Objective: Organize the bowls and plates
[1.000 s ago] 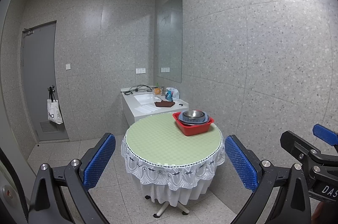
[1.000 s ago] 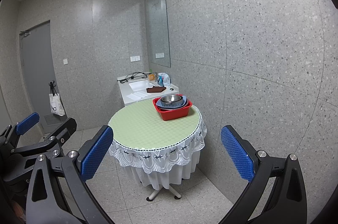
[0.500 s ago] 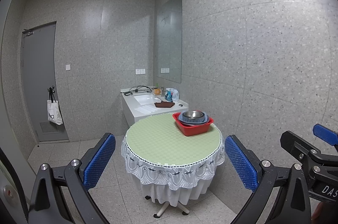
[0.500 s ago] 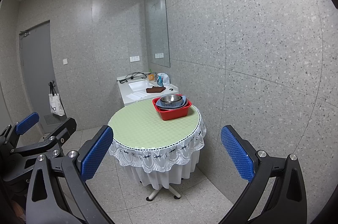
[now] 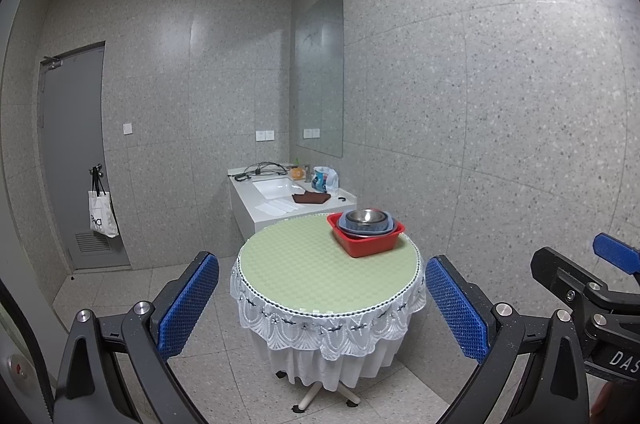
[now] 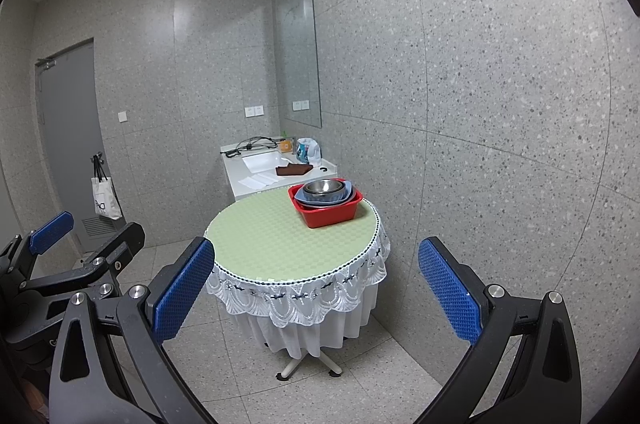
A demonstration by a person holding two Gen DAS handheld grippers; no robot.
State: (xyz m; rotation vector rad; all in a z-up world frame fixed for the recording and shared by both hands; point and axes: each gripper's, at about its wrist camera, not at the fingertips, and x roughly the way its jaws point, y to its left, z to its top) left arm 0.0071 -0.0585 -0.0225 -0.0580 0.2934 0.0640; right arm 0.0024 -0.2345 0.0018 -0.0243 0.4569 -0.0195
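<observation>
A red basin [image 5: 366, 242] [image 6: 328, 210] stands at the far right of a round table [image 5: 304, 264] [image 6: 272, 236] with a green checked top. In it a steel bowl [image 5: 366, 216] [image 6: 324, 187] is nested on blue dishes [image 5: 386, 228] [image 6: 346, 198]. My left gripper [image 5: 322, 308] is open and empty, held well short of the table. My right gripper [image 6: 316, 294] is open and empty too, beside the left one. Each gripper shows at the edge of the other's view.
The table has a white lace skirt [image 5: 332, 324] and a splayed foot [image 5: 316, 394]. Behind it a white sink counter [image 5: 280, 196] carries a cable, a brown cloth and a bag. A speckled wall runs close on the right. A grey door [image 5: 76, 164] with a hanging tote stands at left.
</observation>
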